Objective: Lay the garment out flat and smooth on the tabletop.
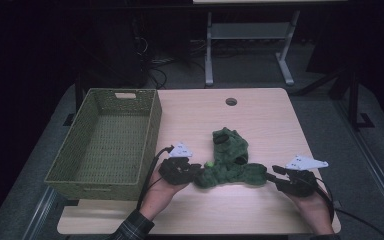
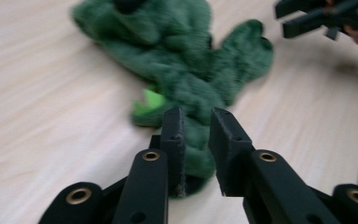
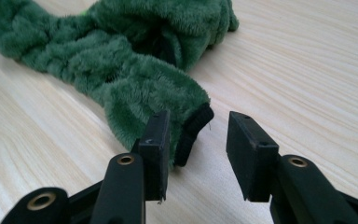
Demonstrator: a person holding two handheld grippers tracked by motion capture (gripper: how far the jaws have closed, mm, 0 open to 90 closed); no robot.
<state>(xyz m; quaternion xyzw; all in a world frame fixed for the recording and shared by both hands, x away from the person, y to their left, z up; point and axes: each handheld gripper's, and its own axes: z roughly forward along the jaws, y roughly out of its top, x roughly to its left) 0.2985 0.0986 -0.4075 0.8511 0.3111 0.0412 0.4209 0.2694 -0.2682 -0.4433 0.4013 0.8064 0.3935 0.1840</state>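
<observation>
A green plush garment [image 1: 230, 162] – fuzzy, with a small bright-green patch and a black-trimmed cuff – lies spread on the pale wooden table [image 1: 260, 120], a little below the middle of the high view, with one end reaching toward each hand. At the left of that view stands a woven olive basket [image 1: 152, 125], well apart from the plush, its long side running along the table's left edge.

The left gripper [image 1: 196, 171] sits at the lower centre-left of the high view, a hand [image 1: 162, 192] under it and a plaid sleeve [image 1: 130, 229] at the bottom edge. In the left gripper view its jaws rise from the bottom with a narrow gap between them, the plush's [image 2: 182, 79] near end lying in that gap; the left pad [image 2: 173, 140] touches the pile, while the right one stands just off it, so the jaws are slightly parted and not clamped.

The right gripper [image 1: 272, 175] is at the lower right of the high view, its hand [image 1: 312, 210] near the bottom edge. In the right gripper view the jaws stand clearly apart (wider than the left pair): the black cuff [image 3: 196, 130] of the plush [image 3: 121, 60] rests against the left pad [image 3: 154, 144], and bare table [image 3: 307, 60] shows between the cuff and the right pad – nothing is gripped.

The right gripper [image 2: 303, 18] also shows at the upper right of the left gripper view, just beyond the plush's far lobe.
</observation>
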